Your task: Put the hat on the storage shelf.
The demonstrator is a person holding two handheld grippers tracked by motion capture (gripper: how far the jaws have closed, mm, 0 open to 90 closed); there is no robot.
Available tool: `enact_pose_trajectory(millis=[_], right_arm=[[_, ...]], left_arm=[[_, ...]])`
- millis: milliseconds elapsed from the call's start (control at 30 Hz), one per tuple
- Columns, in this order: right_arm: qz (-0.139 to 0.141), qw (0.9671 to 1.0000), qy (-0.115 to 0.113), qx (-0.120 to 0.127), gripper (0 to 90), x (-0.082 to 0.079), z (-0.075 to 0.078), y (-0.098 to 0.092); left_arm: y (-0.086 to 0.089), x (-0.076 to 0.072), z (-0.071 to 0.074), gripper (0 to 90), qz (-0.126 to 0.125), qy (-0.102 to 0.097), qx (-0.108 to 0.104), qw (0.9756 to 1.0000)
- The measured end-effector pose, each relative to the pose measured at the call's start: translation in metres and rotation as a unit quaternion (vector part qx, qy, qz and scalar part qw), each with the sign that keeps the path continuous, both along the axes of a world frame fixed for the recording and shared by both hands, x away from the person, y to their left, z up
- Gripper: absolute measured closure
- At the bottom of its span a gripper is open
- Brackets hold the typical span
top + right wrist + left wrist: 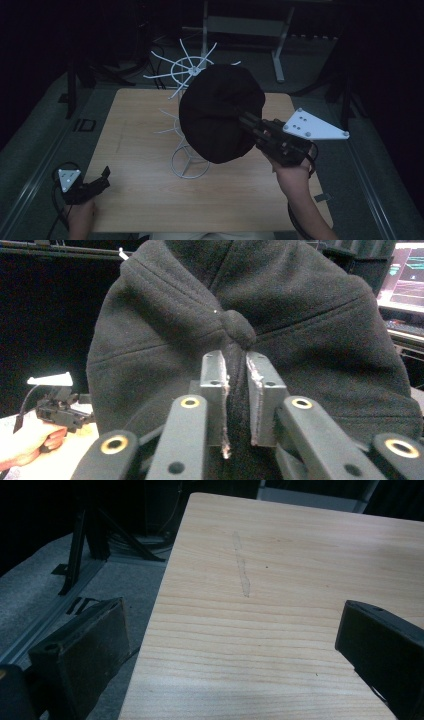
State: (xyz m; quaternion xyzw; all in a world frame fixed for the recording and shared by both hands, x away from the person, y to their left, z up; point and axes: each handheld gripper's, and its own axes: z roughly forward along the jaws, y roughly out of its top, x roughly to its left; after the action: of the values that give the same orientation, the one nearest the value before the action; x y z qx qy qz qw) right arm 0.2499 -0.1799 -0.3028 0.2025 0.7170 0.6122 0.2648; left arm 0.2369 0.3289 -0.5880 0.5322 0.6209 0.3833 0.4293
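Note:
A black cap point(220, 112) hangs in the air over the middle of the wooden table point(140, 165), in front of a white wire rack point(187, 70). My right gripper point(239, 116) is shut on the cap's crown; in the right gripper view the jaws pinch the fabric just below the cap's top button point(239, 329), with my right gripper point(236, 365) pointing at the cap point(310, 315). My left gripper point(103, 176) rests low at the table's front left corner, open, with nothing between its fingers point(85, 650). In the left gripper view bare table point(260, 605) lies ahead.
The wire rack has a round base ring point(189, 162) on the table and thin arms spreading from a hub at the top. A faint streak point(242, 570) marks the wood. Dark floor, frame legs point(280, 50) and rails surround the table.

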Motion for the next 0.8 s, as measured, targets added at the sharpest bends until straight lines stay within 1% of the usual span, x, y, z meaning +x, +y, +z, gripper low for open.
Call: enact_pose_trajectory(millis=[67,133,200,233,300,333,433,533,633,733,800], right_arm=[[0.0,1.0,-0.002,0.004,75.7,-0.002,0.0,-0.001],[-0.001,1.0,-0.007,0.006,70.1,-0.003,0.001,-0.002],[0.002,0.9998,-0.012,0.016,65.9,-0.006,0.003,-0.004],[0.0,0.9997,-0.016,0.019,60.6,-0.009,0.004,-0.006],[-0.004,0.9995,-0.022,0.022,57.4,-0.011,0.005,-0.009],[-0.006,0.9994,-0.023,0.024,53.9,-0.013,0.005,-0.012],[-0.016,0.9992,-0.026,0.028,47.6,-0.014,0.004,-0.019],[-0.029,0.9989,-0.022,0.029,44.5,-0.014,-0.001,-0.029],[-0.036,0.9988,-0.009,0.032,42.9,-0.012,-0.008,-0.04],[-0.045,0.9983,0.005,0.037,40.9,-0.011,-0.019,-0.051],[-0.051,0.9979,0.015,0.036,40.4,-0.009,-0.029,-0.058]], left_arm=[[0.0,0.0,0.0,1.5,0.0,0.0,0.0,1.0],[0.0,0.0,0.0,1.5,0.0,0.0,0.001,1.0],[0.0,0.0,0.0,1.5,0.0,0.0,0.0,1.0],[0.0,0.0,0.0,1.5,0.0,0.0,0.0,1.0],[0.0,0.0,0.0,1.5,0.0,0.0,0.0,1.0],[0.0,0.0,0.0,1.4,0.0,0.0,0.0,1.0],[0.0,0.0,0.0,1.5,0.0,0.0,0.0,1.0],[0.0,0.0,0.0,1.5,0.0,0.0,0.0,1.0],[0.0,0.0,0.0,1.5,0.0,0.0,0.001,1.0],[0.0,0.0,0.0,1.4,0.0,0.0,0.0,1.0],[0.0,0.0,0.0,1.5,0.0,0.001,0.001,1.0]])
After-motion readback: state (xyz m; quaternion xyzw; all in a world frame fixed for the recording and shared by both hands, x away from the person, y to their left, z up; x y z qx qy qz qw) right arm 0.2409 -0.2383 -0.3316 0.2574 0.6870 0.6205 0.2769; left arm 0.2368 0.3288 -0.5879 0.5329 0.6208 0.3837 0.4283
